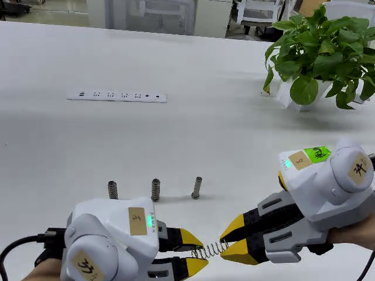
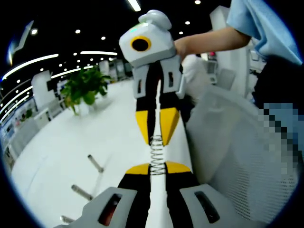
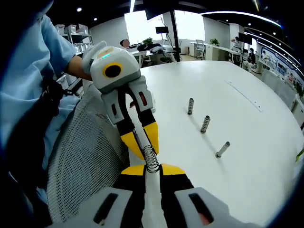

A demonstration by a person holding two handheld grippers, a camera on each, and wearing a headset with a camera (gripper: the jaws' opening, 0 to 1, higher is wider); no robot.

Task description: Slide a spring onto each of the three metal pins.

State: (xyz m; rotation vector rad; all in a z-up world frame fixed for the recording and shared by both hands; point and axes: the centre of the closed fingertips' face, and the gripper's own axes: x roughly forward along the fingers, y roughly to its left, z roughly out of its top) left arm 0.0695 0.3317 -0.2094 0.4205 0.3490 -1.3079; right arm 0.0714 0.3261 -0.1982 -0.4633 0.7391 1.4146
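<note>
Between two grippers hangs one spring; three pins hold two.

The left tool lies low on the person's left and points to the right. Its yellow-tipped jaws are closed on one end of a spring. The right tool faces it from the opposite side, angled slightly downward, with its jaws pinched on the spring's other end. The two tools sit nearly in line, nose to nose and just apart. The bare right forearm, below a short blue sleeve, carries the right tool. The left forearm reaches in behind the left tool's white body.
</note>
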